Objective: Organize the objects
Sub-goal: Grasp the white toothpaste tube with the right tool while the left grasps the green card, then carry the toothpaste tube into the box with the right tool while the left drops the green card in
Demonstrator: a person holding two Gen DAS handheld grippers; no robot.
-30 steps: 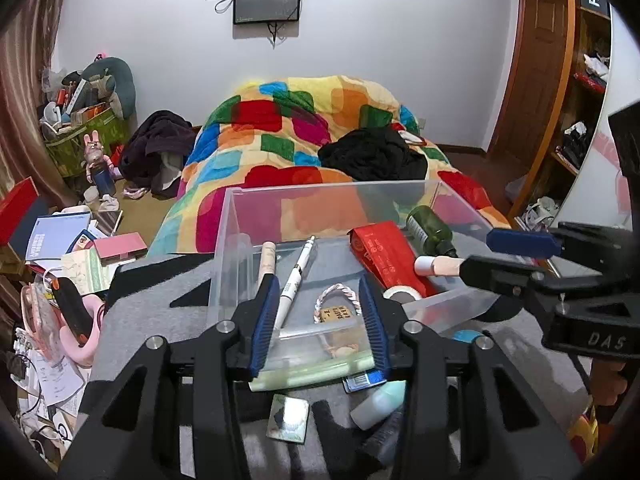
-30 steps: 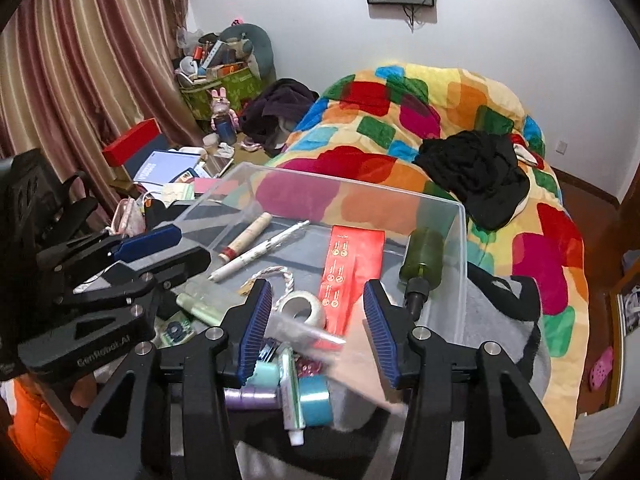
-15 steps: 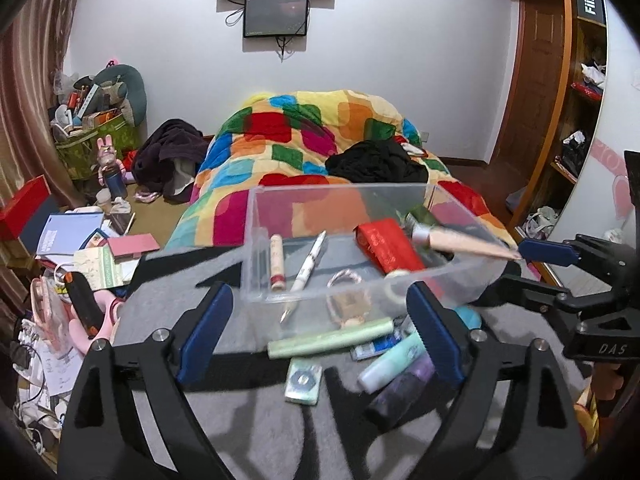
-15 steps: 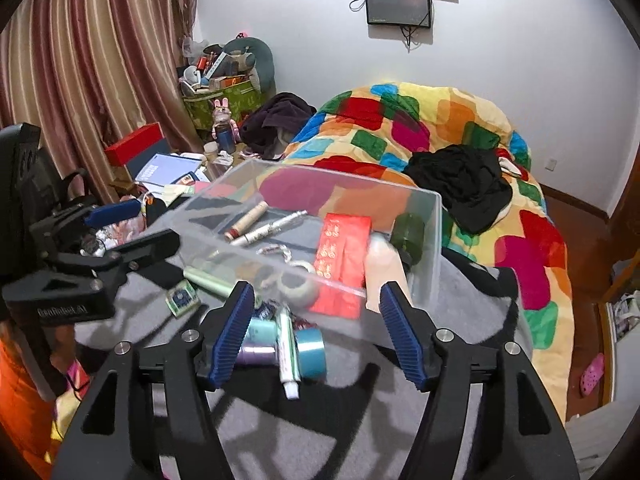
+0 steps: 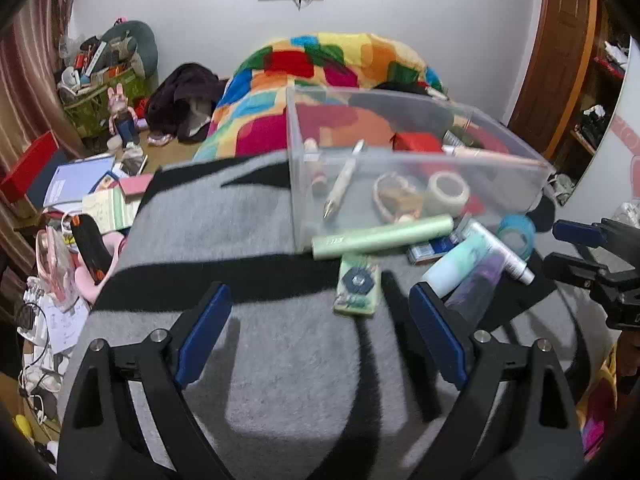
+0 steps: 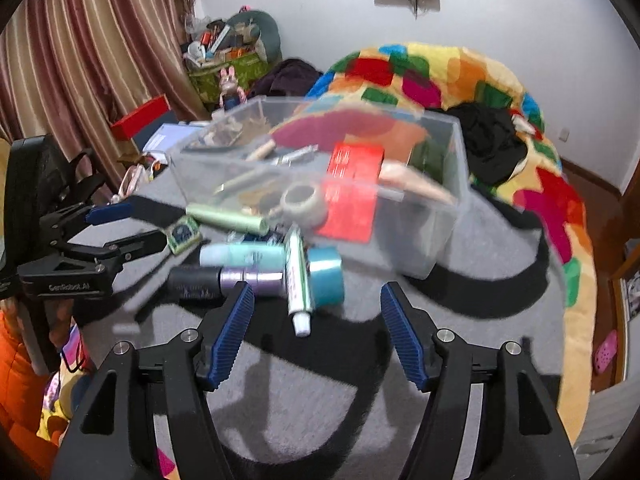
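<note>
A clear plastic bin (image 5: 500,152) (image 6: 456,184) stands on a grey and black blanket. It holds a pen, a red packet (image 6: 352,188), a tape roll (image 5: 446,192) and other small items. In front of it lie a green tube (image 5: 382,236) (image 6: 226,216), a small green square packet (image 5: 356,286), a mint bottle (image 6: 244,256), a purple bottle (image 6: 224,280), a white tube (image 6: 298,276) and a teal tape roll (image 6: 326,276). My left gripper (image 5: 316,340) is open and empty, short of the packet. My right gripper (image 6: 318,332) is open and empty, just short of the white tube.
The blanket (image 5: 280,360) covers the work surface. A bed with a patchwork quilt (image 6: 460,80) lies behind the bin. Books, boxes and clutter (image 5: 80,184) sit at the left. A wooden door and shelves (image 5: 580,60) are at the right.
Both grippers have opened wide and pulled back from the bin. The cream tube held by the right gripper now lies in the bin.
</note>
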